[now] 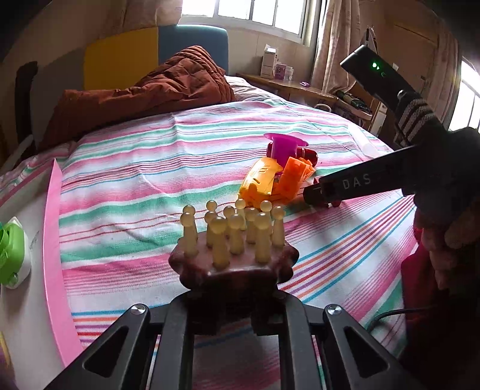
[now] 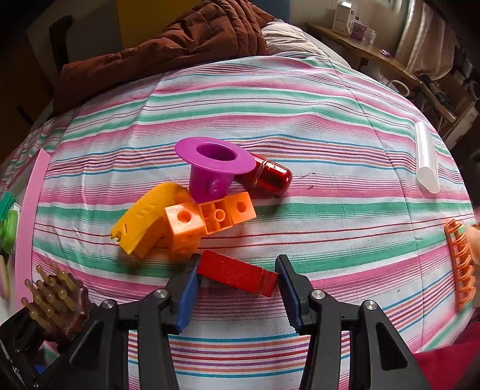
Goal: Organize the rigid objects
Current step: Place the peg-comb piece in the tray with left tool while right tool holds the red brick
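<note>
Red block (image 2: 237, 277) lies between right claw (image 2: 237, 288) fingers, both pads touching.

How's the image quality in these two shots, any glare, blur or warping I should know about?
Left wrist view: the window is blown out white, and the near brush in the left claw is soft. Right wrist view: even light and a sharp red block, but the orange rack at the right edge is smeared. Both views: fisheye bulges the striped sheet, corners dark.
</note>
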Available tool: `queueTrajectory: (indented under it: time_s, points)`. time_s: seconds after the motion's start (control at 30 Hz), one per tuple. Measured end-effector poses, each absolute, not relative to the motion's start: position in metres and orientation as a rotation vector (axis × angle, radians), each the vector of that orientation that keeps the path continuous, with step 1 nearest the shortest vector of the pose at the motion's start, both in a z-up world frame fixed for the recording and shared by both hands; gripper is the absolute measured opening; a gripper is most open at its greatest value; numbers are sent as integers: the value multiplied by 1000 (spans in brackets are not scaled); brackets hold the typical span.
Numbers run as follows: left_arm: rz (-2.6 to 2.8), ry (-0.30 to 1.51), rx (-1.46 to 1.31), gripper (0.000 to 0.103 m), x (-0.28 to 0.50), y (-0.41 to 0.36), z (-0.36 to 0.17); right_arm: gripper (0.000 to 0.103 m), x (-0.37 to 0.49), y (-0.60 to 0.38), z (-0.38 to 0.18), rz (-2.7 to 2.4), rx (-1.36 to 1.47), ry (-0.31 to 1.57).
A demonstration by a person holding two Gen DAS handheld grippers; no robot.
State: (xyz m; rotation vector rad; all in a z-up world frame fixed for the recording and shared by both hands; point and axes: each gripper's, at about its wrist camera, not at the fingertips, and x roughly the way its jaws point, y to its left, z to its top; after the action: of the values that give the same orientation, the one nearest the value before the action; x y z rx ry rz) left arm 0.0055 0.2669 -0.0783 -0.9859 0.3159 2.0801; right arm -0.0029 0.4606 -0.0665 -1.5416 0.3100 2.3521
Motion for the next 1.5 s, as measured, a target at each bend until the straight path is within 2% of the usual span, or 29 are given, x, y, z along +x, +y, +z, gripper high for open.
queueTrajectory:
  time_s: [0.43,0.77,1.13,1.5]
  points:
    - [2027,193,-957,12,25,234,-25,50,-2,459,-65,2358,-1545,295]
    - [2215,24,-1051,12,-20,151,-2,50,-3,456,-66,2361,-1549,272]
    - [2377,-142,-1239,11,-64,74,-26,50,-4,454,-66,2365,-1552,245]
    - [2399,-180,-1357,12,-107,75,-53,50,-4,452,-66,2366,-1553,231]
